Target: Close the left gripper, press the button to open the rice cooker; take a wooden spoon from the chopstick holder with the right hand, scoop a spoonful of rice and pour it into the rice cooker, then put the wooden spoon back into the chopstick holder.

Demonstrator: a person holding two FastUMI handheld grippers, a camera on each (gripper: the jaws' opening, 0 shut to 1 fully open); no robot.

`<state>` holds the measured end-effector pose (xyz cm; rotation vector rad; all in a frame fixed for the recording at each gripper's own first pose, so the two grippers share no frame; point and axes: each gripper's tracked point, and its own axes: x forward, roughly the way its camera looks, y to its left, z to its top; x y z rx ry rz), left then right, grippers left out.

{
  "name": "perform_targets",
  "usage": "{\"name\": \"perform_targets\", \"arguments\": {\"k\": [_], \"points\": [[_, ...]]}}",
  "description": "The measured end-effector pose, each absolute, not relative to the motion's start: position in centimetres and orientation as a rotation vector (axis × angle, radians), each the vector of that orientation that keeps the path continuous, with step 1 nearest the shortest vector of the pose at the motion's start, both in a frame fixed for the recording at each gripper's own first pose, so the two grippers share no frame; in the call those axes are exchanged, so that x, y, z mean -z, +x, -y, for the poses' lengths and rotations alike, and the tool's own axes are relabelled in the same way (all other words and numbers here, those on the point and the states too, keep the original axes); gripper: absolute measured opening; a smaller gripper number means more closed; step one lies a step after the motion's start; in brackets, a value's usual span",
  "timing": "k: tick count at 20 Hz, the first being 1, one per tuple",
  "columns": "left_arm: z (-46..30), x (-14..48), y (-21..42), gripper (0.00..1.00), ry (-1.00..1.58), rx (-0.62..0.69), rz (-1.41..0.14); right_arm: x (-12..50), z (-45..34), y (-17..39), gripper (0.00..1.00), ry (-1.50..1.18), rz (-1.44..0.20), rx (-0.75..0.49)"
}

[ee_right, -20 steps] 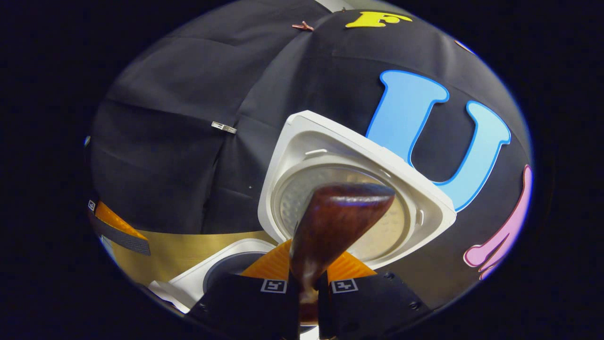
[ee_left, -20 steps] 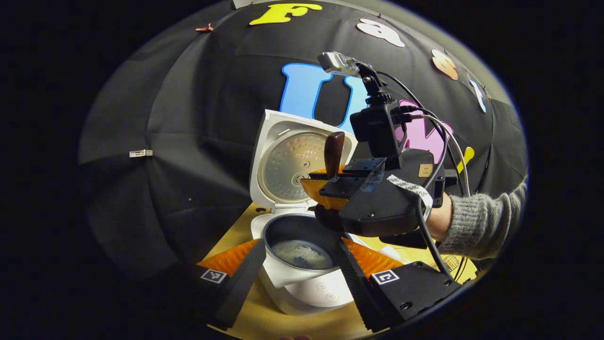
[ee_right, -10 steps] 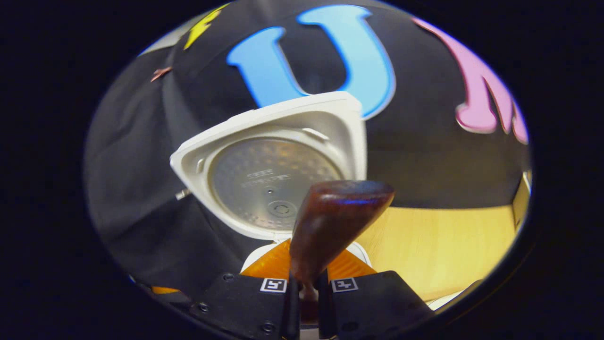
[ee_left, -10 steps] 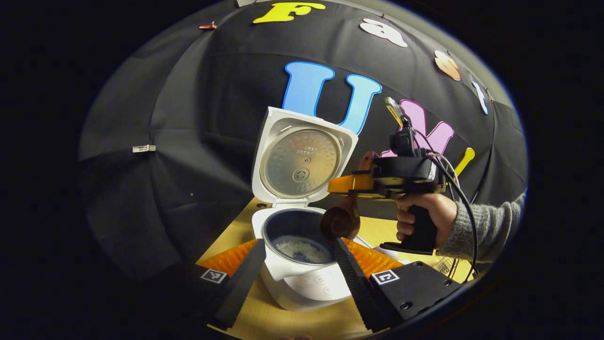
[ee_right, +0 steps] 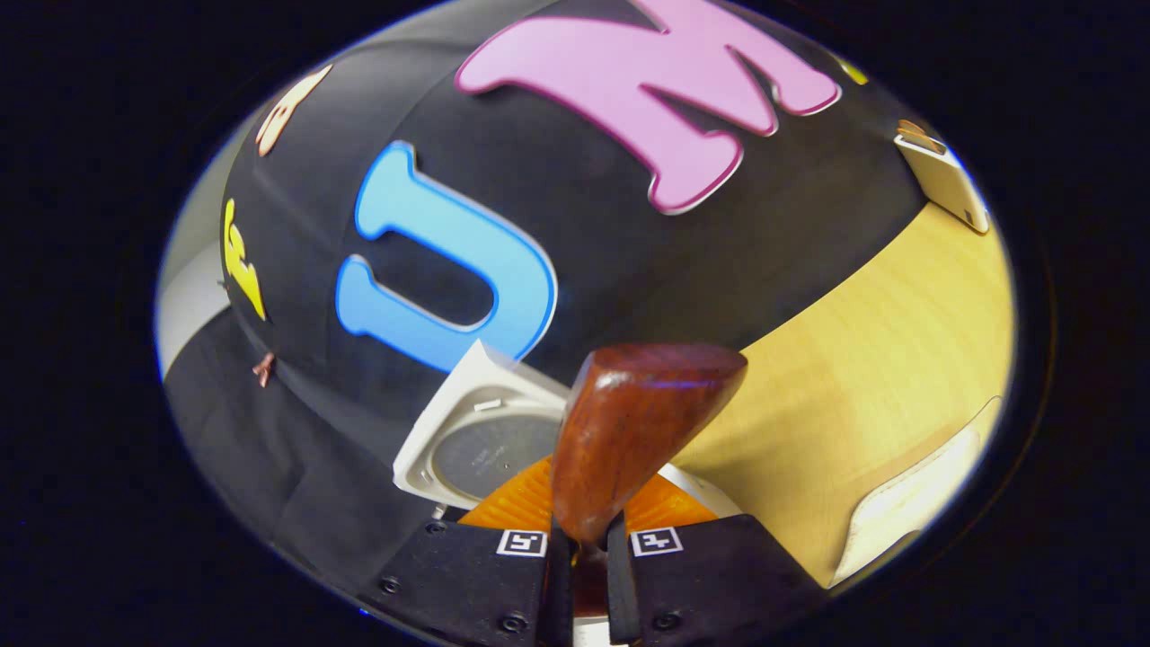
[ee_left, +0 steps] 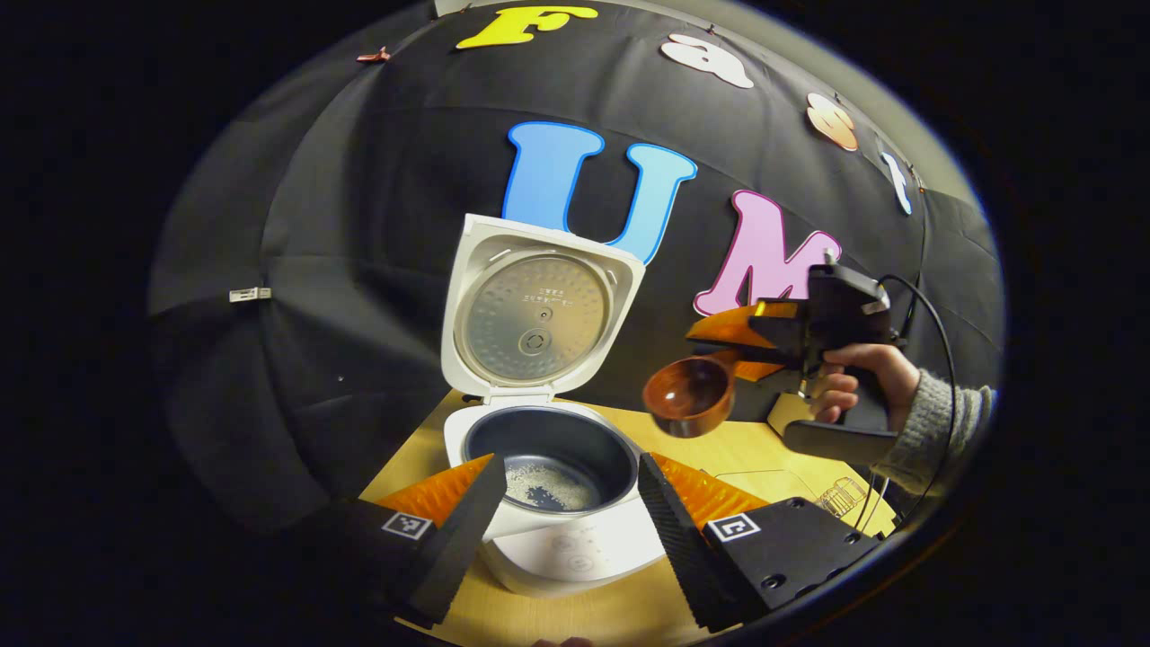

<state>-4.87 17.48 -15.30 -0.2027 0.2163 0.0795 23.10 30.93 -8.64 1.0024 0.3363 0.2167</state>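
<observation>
Holding the wooden spoon [ee_left: 692, 395] by its handle, the right gripper [ee_left: 750, 346] hangs in the air to the right of the open rice cooker [ee_left: 539, 530], above the wooden table [ee_left: 737, 454]. In the right gripper view the right gripper's two fingers press on the spoon's neck from either side, with the bowl's dark rounded back [ee_right: 633, 427] rising just ahead of them. A hand [ee_left: 853, 377] in a grey knit sleeve [ee_left: 939, 422] grips the tool's handle.

From the left gripper view, the spoon's bowl faces outward and looks empty, level with the base of the cooker's raised lid [ee_left: 535, 310] and clear of the pot. A thin layer of white rice [ee_left: 548, 490] lies on the bottom of the dark inner pot [ee_left: 593, 445] (part of the floor is still bare).

The left gripper [ee_left: 561, 517] is released, its fingers spread wide on either side of the cooker's front, touching nothing. A wire chopstick holder [ee_left: 840, 494] peeks out near the table's right edge, mostly hidden, and a pale flat object [ee_right: 943, 180] rests at the table's far edge in the right gripper view.
</observation>
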Motion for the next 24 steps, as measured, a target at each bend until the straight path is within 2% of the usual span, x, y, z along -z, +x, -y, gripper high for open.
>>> {"name": "perform_targets", "arguments": {"k": [8,14,24], "points": [[-14.6,13.6,-3.4,0.96,-0.18,-0.048,-0.209,6.7,-11.6,16.2,0.19,1.017,-0.216,-0.032],[-12.0,11.8,-2.2,0.95,-0.155,-0.058,-0.201,10.8,-0.4,10.3,0.19,0.884,-0.236,0.13],[-6.0,8.9,-1.2,0.95,-0.143,-0.107,-0.192,19.3,9.0,4.7,0.19,0.65,-0.365,0.201]]}}
